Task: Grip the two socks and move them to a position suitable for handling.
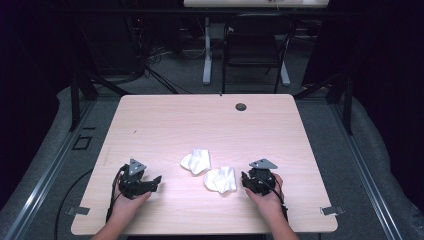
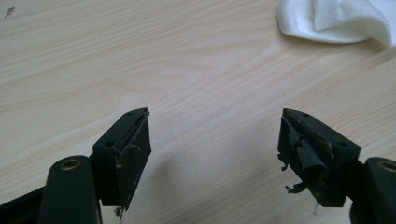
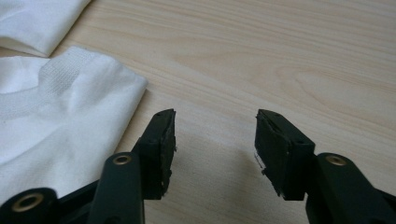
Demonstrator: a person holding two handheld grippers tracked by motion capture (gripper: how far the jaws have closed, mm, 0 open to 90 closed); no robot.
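Two crumpled white cloths lie near the middle of the light wooden table (image 1: 200, 120): one (image 1: 196, 161) toward the left, the other (image 1: 220, 179) just right of it and nearer the front. My left gripper (image 1: 156, 183) rests low on the table at the front left, open, with bare wood between its jaws (image 2: 215, 140); a white cloth (image 2: 336, 18) lies ahead at the upper right of its view. My right gripper (image 1: 243, 181) sits at the front right, open, just beside the nearer cloth (image 3: 56, 121), which lies left of its jaws (image 3: 215, 140).
A small dark grommet (image 1: 241, 106) sits near the table's far edge. Beyond the table stand a black chair (image 1: 255, 45) and a white desk leg (image 1: 207, 50) on a grey floor with cables. Metal clips (image 1: 330, 210) mark the front corners.
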